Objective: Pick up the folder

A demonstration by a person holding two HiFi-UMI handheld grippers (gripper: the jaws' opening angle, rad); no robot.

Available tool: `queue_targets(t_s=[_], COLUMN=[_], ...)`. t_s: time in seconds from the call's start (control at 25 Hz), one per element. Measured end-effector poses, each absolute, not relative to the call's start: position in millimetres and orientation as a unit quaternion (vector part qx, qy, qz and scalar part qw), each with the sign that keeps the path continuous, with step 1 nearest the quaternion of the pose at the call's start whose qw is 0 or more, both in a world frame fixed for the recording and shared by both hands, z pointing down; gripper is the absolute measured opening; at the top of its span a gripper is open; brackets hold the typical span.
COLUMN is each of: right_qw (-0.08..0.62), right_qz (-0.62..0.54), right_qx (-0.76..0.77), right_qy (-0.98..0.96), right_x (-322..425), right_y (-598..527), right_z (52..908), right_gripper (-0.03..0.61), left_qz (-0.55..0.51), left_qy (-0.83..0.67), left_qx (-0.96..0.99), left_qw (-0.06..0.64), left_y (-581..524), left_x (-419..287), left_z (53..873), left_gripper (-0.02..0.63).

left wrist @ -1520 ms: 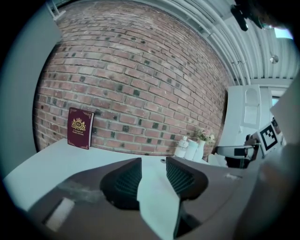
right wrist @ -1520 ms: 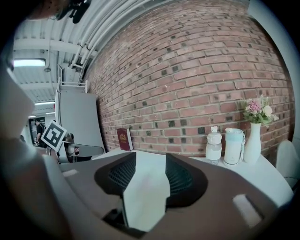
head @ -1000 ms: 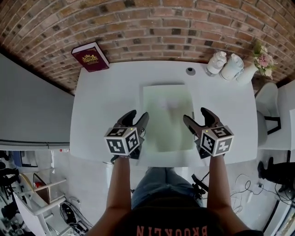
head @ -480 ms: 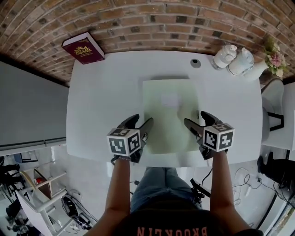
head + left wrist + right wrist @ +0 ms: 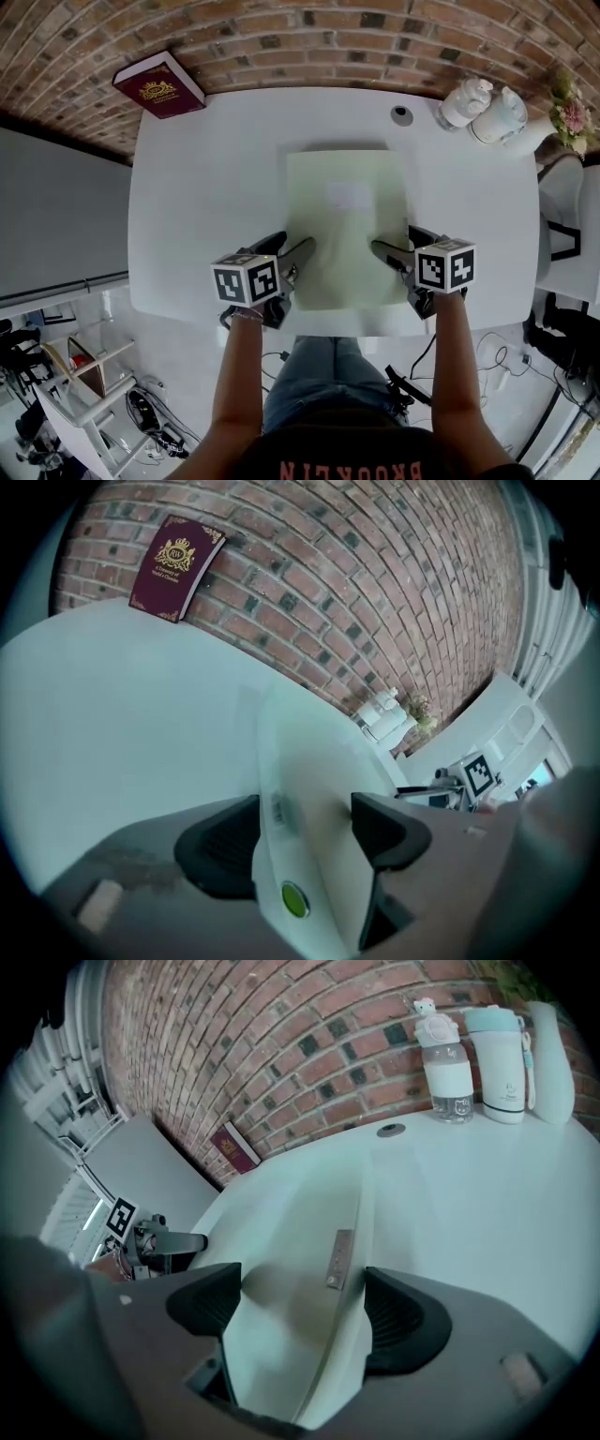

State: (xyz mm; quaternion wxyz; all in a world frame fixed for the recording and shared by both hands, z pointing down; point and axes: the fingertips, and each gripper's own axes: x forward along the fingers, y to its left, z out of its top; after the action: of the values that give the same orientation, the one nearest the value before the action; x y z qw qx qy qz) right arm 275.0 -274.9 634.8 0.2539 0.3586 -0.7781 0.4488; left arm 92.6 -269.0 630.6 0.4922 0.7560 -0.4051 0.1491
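Fingers (image 5: 220,846) of the left gripper (image 5: 305,829) are spread and opening wider. The left edge of the pale green flat plastic folder (image 5: 309,761) runs up between them, and the pads are not clamped on it. A small round green sticker (image 5: 294,899) sits on the folder close to this gripper's body.

The right gripper (image 5: 300,1302) is likewise released and opening. Its dark ribbed pads (image 5: 403,1312) straddle the folder's right edge, where a narrow brown label strip (image 5: 337,1260) lies, and they do not press on it.

From the head view, the left gripper (image 5: 292,246) and the right gripper (image 5: 394,240) sit at either side of the folder's near half. Each carries its marker cube and is held on a bare forearm.

The folder (image 5: 347,216) lies flat in the middle of the white rectangular table (image 5: 206,187), with its near edge close to the table's front edge. A faint pale patch shows on its far half.

Beyond the folder, a small round grey disc (image 5: 401,114) is set in the tabletop. To its right stand a clear bottle with a white band (image 5: 445,1063) and a white flask with a mint lid (image 5: 502,1063). A white vase of pink flowers (image 5: 567,117) stands at the far right corner.

At the far left corner, a maroon hardback book with a gold crest (image 5: 157,84) rests against the red brick wall (image 5: 328,47).
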Motion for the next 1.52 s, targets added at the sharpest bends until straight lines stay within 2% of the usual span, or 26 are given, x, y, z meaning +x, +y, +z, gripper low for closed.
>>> queue_targets(t_s=[0.32, 0.96, 1.52], right_qw=[0.268, 0.279, 0.219], right_qz=[0.453, 0.428, 0.399], right_qx=[0.358, 0.377, 0.398], right_qy=[-0.771, -0.773, -0.797], right_x=[274, 267, 261], right_y=[-274, -266, -268], right_z=[639, 616, 554], right_gripper=[0.408, 0.394, 0.373], left_qz=[0.129, 0.161, 0.120], left_qy=[-0.378, -0.393, -0.408], left_qx=[0.747, 0.770, 0.798], left_qw=[0.531, 0.476, 0.427], left_y=[-267, -269, -277], left_x=[97, 94, 83], left_z=[639, 612, 551], left_gripper=[0.298, 0.291, 0.293])
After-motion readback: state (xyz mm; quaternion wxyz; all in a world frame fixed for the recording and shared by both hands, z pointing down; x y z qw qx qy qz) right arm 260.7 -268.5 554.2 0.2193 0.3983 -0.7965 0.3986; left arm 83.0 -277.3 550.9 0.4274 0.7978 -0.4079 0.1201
